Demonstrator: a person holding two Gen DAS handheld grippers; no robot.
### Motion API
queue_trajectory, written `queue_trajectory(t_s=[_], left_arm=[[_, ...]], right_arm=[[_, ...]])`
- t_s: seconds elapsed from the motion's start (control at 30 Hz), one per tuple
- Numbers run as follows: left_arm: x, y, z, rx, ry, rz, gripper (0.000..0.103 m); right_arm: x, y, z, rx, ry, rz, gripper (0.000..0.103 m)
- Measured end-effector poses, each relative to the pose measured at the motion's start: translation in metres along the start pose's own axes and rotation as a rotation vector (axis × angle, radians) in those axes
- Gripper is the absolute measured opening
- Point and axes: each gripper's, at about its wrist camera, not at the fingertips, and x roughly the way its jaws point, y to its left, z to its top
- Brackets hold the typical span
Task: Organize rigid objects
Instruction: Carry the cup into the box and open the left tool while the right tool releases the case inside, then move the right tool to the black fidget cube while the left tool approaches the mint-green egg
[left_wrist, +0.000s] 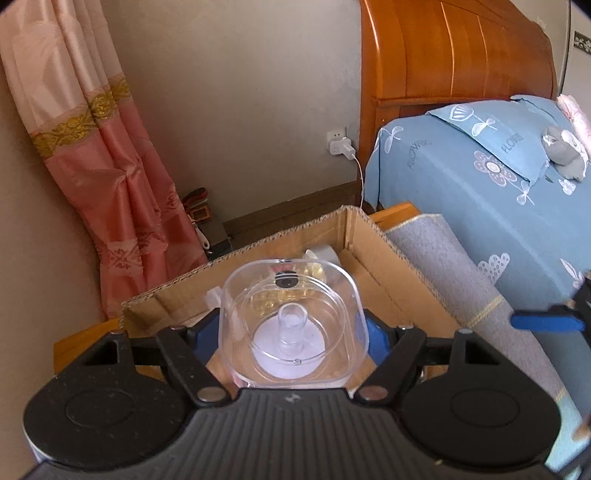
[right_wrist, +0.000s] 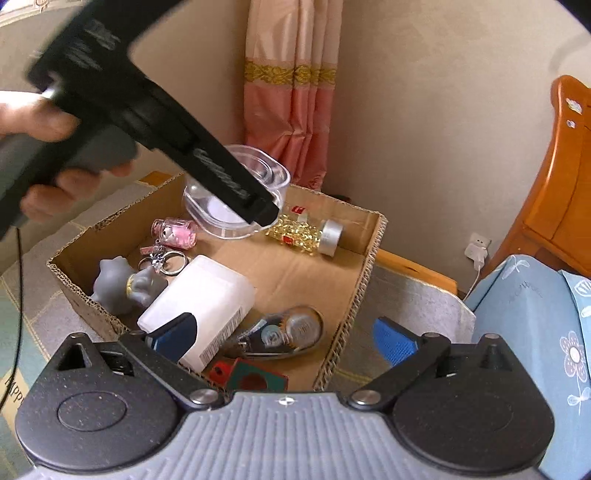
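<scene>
Cardboard box (right_wrist: 295, 273) below; left tool (left_wrist: 291, 325) clamps clear container (left_wrist: 291, 321), mouth facing camera; right tool (right_wrist: 291, 332) apart.

Home bedroom, wooden headboard (left_wrist: 454, 51), floral bedsheet (left_wrist: 461, 192), curtain (left_wrist: 92, 147)

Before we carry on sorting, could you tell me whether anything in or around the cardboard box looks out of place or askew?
Nothing looks spilled or broken. The items in the cardboard box lie jumbled, the white bottle on its side. The left claw holds the clear container above the box.
</scene>
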Motion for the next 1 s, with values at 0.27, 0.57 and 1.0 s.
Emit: queue_trajectory(t_s=[0.27,0.57,1.0], left_arm=[[-0.007,-0.006,-0.002,-0.012,0.018,0.009,0.092],[-0.054,-0.017,-0.019,0.011,-0.017,0.048,0.096],[-0.111,-0.031,-0.068,0.002,-0.03,0.057,0.097]], right_arm=[[-0.021,-0.005,-0.005,0.025,-0.02,-0.01,0.103],[-0.045,0.007,-0.019,0.064,-0.024,-0.003,0.103],[-0.085,0.032,-0.046,0.194,-0.042,-0.007,0.103]])
